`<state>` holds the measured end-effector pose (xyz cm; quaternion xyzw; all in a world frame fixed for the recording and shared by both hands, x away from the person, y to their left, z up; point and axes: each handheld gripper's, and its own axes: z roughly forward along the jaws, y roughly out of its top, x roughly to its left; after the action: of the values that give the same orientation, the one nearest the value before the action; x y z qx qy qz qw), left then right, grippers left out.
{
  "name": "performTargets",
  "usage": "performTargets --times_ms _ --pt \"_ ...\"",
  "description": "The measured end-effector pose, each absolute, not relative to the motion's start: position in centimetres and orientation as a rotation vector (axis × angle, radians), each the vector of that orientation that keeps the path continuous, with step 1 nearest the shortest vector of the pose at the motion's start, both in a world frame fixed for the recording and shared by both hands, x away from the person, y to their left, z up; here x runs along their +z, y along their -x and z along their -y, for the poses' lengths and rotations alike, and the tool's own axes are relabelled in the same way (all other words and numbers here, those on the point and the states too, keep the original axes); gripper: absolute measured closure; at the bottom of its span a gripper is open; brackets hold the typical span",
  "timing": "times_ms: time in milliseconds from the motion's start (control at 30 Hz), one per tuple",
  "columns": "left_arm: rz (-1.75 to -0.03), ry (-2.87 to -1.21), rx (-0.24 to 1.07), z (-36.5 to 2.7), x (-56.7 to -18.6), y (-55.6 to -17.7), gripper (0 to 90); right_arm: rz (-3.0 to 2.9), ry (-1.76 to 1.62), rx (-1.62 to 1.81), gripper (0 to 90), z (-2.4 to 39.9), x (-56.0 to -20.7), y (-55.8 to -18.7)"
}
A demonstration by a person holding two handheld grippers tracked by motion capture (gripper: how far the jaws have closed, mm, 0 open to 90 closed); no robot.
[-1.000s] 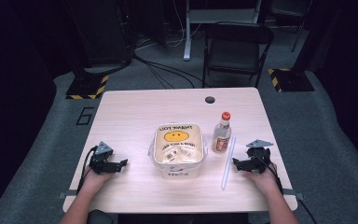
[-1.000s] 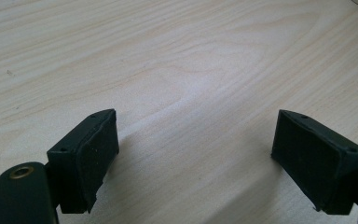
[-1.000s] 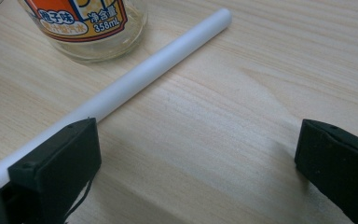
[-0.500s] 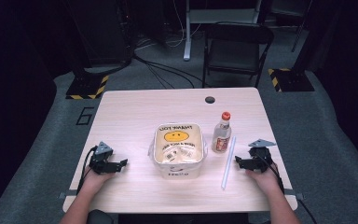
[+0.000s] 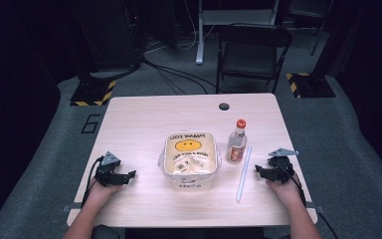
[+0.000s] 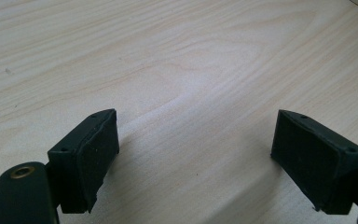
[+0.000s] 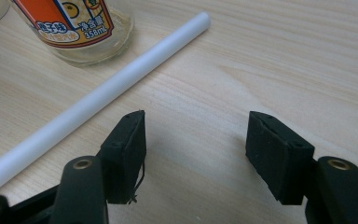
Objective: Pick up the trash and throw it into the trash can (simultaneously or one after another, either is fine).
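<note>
Step in hand: approach stage, judged from the layout; nothing is gripped and every item lies free on the desk.
Nearest work items: white straw and glass bottle, both on the right half of the desk, the straw between the bottle and the right tongs.
Straw position: flat on the desk, running away from the person, just beside the bottle base; in the right gripper view the straw crosses diagonally ahead and left of the jaws.
Bottle: upright, orange cap, printed label.
Centre item: bag with a smiley print, holding a container, apart from both tongs.
Right tongs: jaws wide apart, bare desk between them, gripping and touching no item.
Left tongs: jaws wide apart over bare wood; in the high view, left tongs sit well apart from the bag.
Next move, judged: shift the right tongs toward the straw, align the jaws across it, close gently since a thin tube rolls and crushes easily.
</note>
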<state>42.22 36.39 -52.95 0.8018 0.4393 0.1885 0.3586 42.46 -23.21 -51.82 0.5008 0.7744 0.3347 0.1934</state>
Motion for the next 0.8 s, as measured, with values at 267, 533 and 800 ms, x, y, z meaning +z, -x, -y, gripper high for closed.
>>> performTargets --times_ms 267,533,800 --pt "-1.133 -2.068 0.486 -36.4 -53.0 -42.2 14.6 -2.169 -1.405 0.958 39.1 23.4 -50.4 -42.0" --pt "-1.133 -2.068 0.486 -36.4 -53.0 -42.2 14.6 -2.142 -1.39 0.988 39.3 23.4 -48.8 -41.7" --pt "-1.133 -2.068 0.485 -36.4 -53.0 -42.2 14.6 -2.174 -1.368 0.988 39.5 22.8 -47.7 -41.5"
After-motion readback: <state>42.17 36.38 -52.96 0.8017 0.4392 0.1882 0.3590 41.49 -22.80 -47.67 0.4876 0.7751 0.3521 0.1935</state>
